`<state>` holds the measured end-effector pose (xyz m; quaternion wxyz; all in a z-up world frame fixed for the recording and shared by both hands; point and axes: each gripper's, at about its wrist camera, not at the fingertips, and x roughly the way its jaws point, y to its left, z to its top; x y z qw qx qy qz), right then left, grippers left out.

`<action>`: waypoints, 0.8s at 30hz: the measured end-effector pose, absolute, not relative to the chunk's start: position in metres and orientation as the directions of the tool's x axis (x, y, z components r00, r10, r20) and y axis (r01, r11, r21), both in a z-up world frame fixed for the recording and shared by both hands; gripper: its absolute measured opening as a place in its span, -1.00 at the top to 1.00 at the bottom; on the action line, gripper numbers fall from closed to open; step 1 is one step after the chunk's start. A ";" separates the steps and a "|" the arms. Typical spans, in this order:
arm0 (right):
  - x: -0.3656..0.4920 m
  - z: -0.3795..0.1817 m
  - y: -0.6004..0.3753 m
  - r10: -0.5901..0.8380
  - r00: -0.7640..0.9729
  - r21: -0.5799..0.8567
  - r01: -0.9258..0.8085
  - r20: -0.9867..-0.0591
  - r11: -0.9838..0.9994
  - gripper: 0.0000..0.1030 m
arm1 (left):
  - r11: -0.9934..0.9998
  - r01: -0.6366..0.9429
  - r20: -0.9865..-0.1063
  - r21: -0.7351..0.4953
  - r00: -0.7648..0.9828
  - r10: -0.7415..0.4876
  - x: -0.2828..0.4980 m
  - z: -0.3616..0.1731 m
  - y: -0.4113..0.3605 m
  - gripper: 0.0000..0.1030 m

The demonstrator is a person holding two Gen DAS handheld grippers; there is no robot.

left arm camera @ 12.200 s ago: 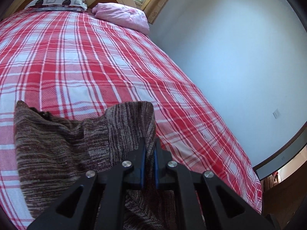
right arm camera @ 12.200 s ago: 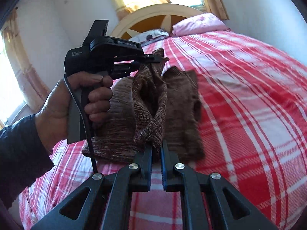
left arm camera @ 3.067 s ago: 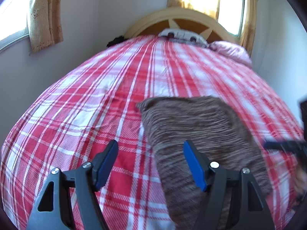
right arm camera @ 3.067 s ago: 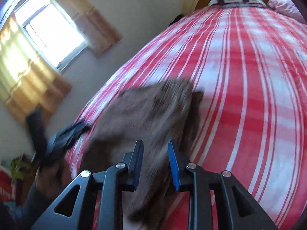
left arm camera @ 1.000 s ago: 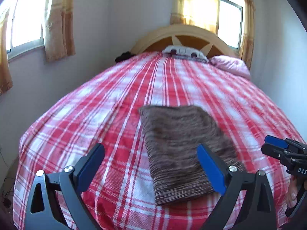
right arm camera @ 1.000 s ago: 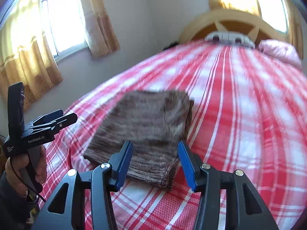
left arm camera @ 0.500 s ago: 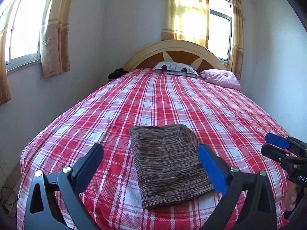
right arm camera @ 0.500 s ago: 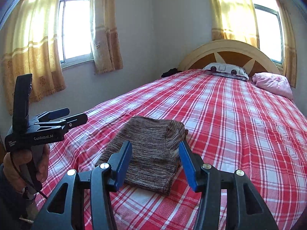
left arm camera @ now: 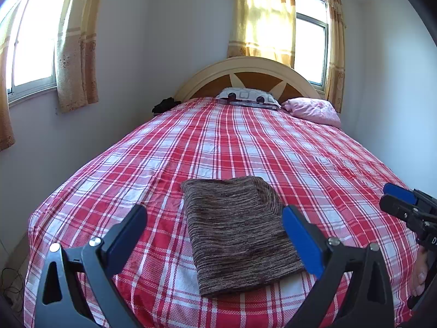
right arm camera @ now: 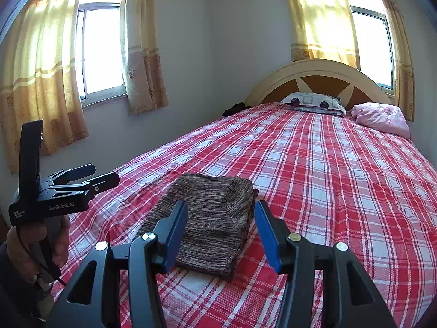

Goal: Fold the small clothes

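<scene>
The brown striped knitted garment [left arm camera: 237,232] is no longer bunched up and held. It now lies folded flat on the bed. Both the left gripper [left arm camera: 215,235] and the right gripper [right arm camera: 221,232] have let go and lifted away.

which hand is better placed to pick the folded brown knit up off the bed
Slightly the right: its tongs look onto the brown knit's thick folded edge. The left tongs are open too, facing its flat top.
</scene>
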<state>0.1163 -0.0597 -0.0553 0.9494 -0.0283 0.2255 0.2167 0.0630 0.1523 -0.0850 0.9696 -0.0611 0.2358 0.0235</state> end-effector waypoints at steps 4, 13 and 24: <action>0.116 -0.056 -0.060 0.400 0.805 0.043 -0.425 -0.438 0.904 -0.02 | 0.992 -0.075 -0.463 -0.106 0.886 0.017 0.063 -0.086 0.152 -0.97; 0.114 -0.057 -0.064 0.396 0.809 0.056 -0.414 -0.435 0.908 -0.02 | 0.992 -0.073 -0.462 -0.102 0.887 0.017 0.063 -0.086 0.152 -0.97; 0.111 -0.056 -0.069 0.393 0.818 0.062 -0.406 -0.419 0.912 -0.02 | 0.994 -0.056 -0.468 -0.098 0.884 0.003 0.064 -0.083 0.151 -1.00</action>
